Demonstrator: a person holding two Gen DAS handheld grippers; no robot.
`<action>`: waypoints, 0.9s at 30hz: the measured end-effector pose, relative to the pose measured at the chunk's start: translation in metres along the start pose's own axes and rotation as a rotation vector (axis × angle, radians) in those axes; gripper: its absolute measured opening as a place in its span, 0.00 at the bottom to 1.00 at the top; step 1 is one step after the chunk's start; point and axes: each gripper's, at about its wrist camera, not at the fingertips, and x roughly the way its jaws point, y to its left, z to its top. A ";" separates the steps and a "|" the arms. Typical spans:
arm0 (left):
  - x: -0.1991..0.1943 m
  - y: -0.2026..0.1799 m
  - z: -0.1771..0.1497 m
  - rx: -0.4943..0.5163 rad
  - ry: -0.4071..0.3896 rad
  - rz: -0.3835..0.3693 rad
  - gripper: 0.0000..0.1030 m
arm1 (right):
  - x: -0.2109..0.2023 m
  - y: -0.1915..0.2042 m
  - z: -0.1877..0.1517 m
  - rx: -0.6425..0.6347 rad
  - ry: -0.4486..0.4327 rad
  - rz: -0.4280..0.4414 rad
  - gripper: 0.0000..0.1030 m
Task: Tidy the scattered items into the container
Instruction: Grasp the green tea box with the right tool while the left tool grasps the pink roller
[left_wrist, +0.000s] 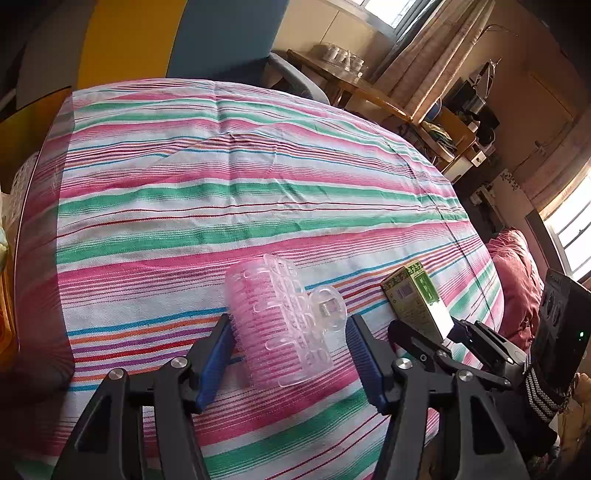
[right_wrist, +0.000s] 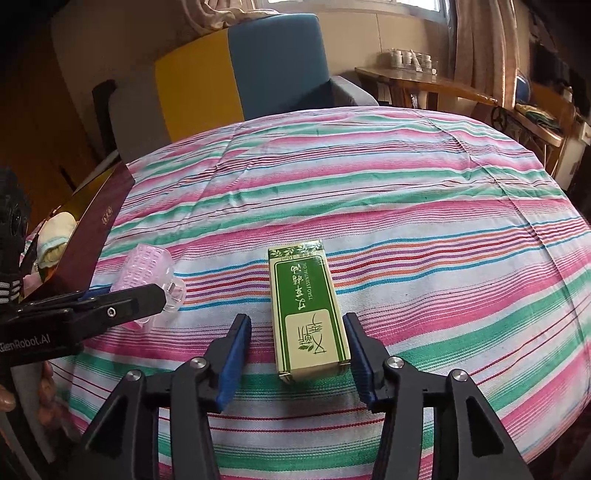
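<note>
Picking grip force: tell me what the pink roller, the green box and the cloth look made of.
Roller: clear pink plastic, glossy; the stripes show through it, with moulded teeth and a small metal-looking spring, so likely rigid.
Box: printed cardboard, slightly shiny; folded edges and a flap seam at the near end.
Cloth: woven striped fabric, matt; visible weave and soft creases.

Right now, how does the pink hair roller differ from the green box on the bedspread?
The hair roller is translucent pink, ridged plastic with a clip; the green box is opaque printed cardboard. The roller is rounded; the box is flat-sided and rectangular. The roller lies between the left gripper's open jaws; the box between the right gripper's. Both lie ungripped on the striped bedspread.
</note>
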 end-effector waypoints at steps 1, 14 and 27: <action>0.000 -0.001 0.000 0.005 -0.003 0.005 0.60 | 0.000 0.002 -0.001 -0.014 -0.003 -0.008 0.50; -0.010 -0.002 -0.012 0.045 -0.026 0.029 0.49 | -0.005 0.001 -0.003 -0.010 -0.017 -0.066 0.32; -0.034 0.004 -0.023 0.065 -0.076 0.036 0.45 | -0.012 0.011 -0.007 0.053 -0.007 0.040 0.30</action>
